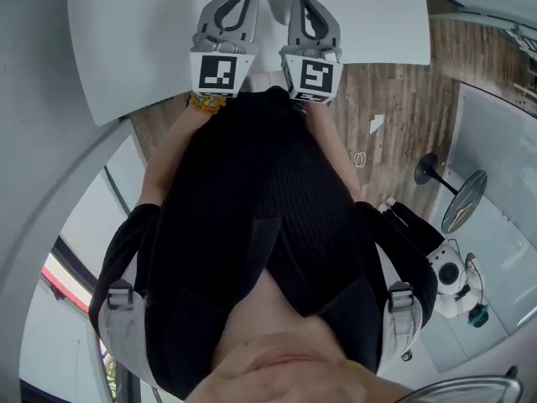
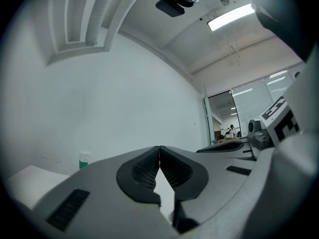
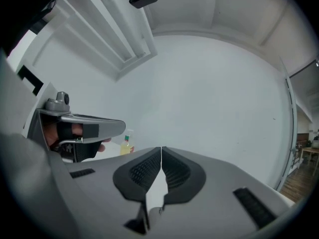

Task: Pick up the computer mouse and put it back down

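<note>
Now | approach; mouse (image 1: 279,5) untouched on tabletop (image 1: 126,40) | left gripper (image 2: 159,149), right gripper (image 3: 161,149) pressed together, empty | next: spread, lower.

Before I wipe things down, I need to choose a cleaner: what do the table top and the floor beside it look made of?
Table top: white, smooth and matte, with an even surface and no grain. It is probably laminate or painted board, but the look leaves that open.
Floor: brown planks with grain streaks and visible seams and a low sheen, so wood, or wood-look laminate or vinyl.
</note>
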Available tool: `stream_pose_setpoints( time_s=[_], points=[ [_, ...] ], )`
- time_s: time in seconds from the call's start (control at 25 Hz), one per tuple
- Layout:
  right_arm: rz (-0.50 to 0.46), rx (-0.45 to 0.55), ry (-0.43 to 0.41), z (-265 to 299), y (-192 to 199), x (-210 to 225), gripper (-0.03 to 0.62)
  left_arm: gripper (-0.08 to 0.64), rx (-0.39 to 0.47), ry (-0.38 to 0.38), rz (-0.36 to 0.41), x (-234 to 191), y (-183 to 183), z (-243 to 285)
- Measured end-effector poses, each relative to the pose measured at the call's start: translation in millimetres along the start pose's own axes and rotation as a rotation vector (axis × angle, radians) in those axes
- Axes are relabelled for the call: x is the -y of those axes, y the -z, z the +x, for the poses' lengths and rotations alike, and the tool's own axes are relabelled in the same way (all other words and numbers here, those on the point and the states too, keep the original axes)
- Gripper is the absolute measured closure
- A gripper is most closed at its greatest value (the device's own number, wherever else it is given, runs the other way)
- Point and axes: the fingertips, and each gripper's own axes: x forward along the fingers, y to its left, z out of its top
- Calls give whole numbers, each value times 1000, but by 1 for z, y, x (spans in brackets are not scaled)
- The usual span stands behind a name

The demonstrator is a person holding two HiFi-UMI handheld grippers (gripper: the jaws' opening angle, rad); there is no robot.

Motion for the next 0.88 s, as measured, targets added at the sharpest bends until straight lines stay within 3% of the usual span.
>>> stream_pose_setpoints(
  time_s=[0.28,0.44,0.6,0.88],
  points=[
    [-14,-22,92,11,1,8,563,545,-22,65,-55,-11,17,9],
    [-27,-26,92,19,-2,9,563,545,-17,46,-80,-25,14,11],
    [-41,-7,101,20,-9,17,563,545,9,53,-52,-27,9,13],
    [-27,-44,124,32,21,29,561,545,-13,19,-41,-41,29,10]
  ],
)
